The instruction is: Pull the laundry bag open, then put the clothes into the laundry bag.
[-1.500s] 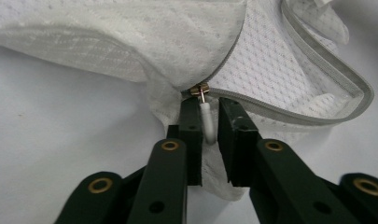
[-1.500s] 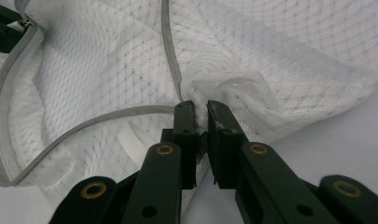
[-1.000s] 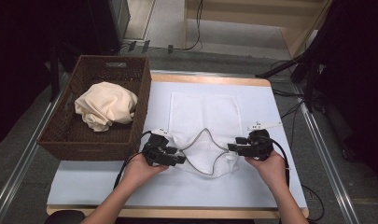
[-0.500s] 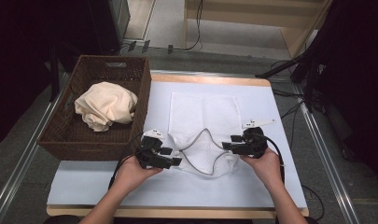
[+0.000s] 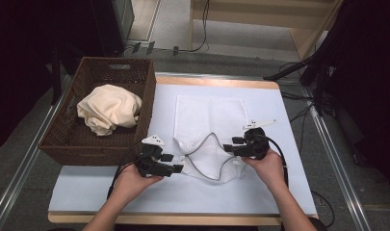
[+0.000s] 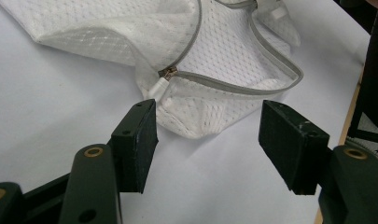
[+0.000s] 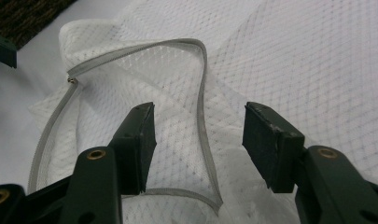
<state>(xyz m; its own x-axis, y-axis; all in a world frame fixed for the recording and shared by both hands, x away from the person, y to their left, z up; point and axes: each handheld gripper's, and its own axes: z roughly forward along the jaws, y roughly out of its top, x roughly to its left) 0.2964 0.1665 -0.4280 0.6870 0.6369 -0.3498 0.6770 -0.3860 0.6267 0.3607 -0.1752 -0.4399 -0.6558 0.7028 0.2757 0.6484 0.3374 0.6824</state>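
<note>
One white mesh bag, zip open, lies flat on the table beside the basket holding cloth. Left gripper: jaws wide, the bag's zip-end corner just ahead of them; right gripper: jaws wide, astride the zip edge. Step judged: opening the mouth; next, close each on a rim.

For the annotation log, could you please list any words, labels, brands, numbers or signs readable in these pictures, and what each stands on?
None can be read.
White mesh laundry bag, with its grey zipper: no print or tag lettering.
Wicker basket and cream cloth: no label.
Left gripper and right gripper, both open: no markings legible.
</note>
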